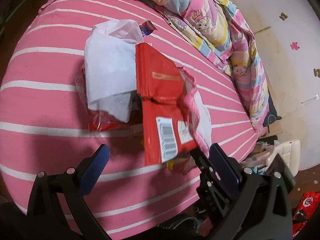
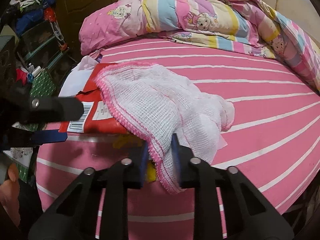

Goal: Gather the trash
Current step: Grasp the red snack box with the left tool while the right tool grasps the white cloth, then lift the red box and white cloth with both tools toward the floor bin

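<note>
The right hand-held gripper is closed on the pink-edged gauze cloth, which lies over the red wrapper in the trash pile on the bed. The left hand-held gripper is open near the wrapper's barcode end. I judge the picking step is in hand; next, the cloth must be lifted clear.

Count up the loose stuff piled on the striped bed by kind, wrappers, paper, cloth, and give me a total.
Red wrappers and packets: 2, the big red wrapper with the barcode and a red packet under the paper.
White paper sheets: 1.
Gauze cloths with pink edging: 1, gripped by the right gripper.
Small blue-and-red wrappers: 1.
Total: 5 that I can tell apart.
</note>
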Demonstrator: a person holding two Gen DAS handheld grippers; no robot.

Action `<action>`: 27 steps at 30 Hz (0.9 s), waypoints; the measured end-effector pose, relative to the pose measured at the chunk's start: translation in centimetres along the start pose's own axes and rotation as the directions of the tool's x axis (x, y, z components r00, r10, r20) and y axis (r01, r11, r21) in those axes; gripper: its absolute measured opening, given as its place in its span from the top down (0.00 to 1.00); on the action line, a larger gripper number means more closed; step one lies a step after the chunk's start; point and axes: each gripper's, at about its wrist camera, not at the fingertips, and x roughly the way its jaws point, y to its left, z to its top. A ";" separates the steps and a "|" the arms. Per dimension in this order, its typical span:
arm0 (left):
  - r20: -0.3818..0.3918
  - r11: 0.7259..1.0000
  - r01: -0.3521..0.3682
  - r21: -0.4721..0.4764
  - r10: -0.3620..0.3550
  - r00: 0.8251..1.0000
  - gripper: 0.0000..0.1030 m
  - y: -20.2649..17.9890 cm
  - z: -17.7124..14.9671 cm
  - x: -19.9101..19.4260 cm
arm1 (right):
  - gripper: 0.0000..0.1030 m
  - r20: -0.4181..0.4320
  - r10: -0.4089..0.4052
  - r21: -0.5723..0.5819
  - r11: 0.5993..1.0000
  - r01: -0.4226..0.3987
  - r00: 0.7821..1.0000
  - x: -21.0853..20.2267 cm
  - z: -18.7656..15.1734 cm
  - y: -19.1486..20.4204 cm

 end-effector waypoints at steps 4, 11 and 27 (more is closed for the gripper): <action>-0.007 0.999 0.013 -0.039 -0.013 1.000 0.07 0.4 0.3 0.8 | 0.88 0.015 0.002 0.018 1.000 -0.002 1.000 -0.3 -0.1 -0.6; -0.040 0.996 0.051 -0.068 -0.054 0.998 0.60 0.9 0.5 1.7 | 0.93 0.041 -0.002 0.049 0.999 0.000 0.999 -1.2 -0.1 -1.5; 0.023 0.987 0.150 0.050 -0.152 0.988 0.93 -4.0 1.1 -2.2 | 0.95 0.172 0.009 0.221 0.974 -0.047 0.985 -6.6 1.1 -7.2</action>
